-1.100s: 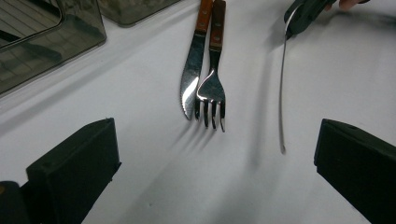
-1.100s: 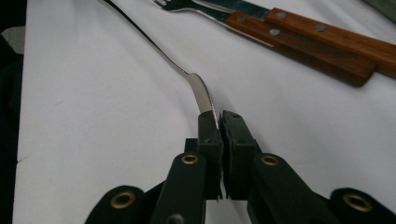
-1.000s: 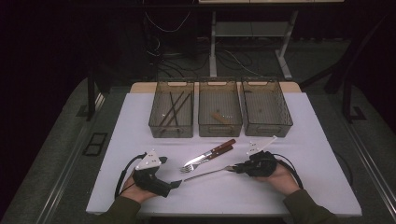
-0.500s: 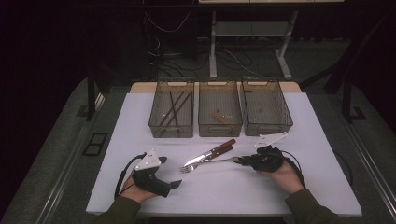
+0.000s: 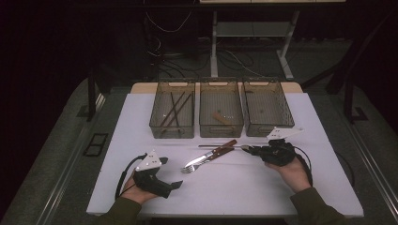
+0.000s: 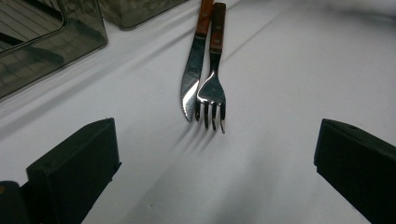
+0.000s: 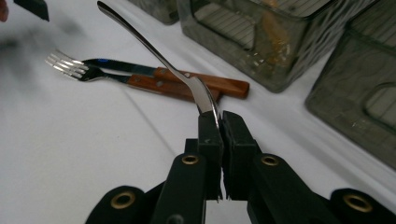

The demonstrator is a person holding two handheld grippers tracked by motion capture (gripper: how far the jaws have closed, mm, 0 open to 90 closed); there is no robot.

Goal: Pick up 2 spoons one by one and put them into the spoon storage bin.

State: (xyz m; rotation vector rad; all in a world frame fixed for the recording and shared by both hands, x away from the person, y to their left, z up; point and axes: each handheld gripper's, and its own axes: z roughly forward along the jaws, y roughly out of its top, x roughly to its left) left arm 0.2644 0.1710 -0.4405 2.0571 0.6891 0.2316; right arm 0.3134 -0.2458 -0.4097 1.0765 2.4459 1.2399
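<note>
A slim, shiny all-metal utensil (image 7: 159, 58) is clamped between the closed jaws of the right gripper (image 7: 219, 122) — its long handle points away from the jaws, lifted above the white table (image 5: 244, 187), just in front of the three grey mesh bins (image 5: 221, 111). Near it lie a wooden-handled knife (image 6: 194, 65) and a wooden-handled fork (image 6: 214, 79), side by side and touching. The left gripper (image 5: 174, 185) rests low on the table — its jaws stand wide apart, with nothing between them.
</note>
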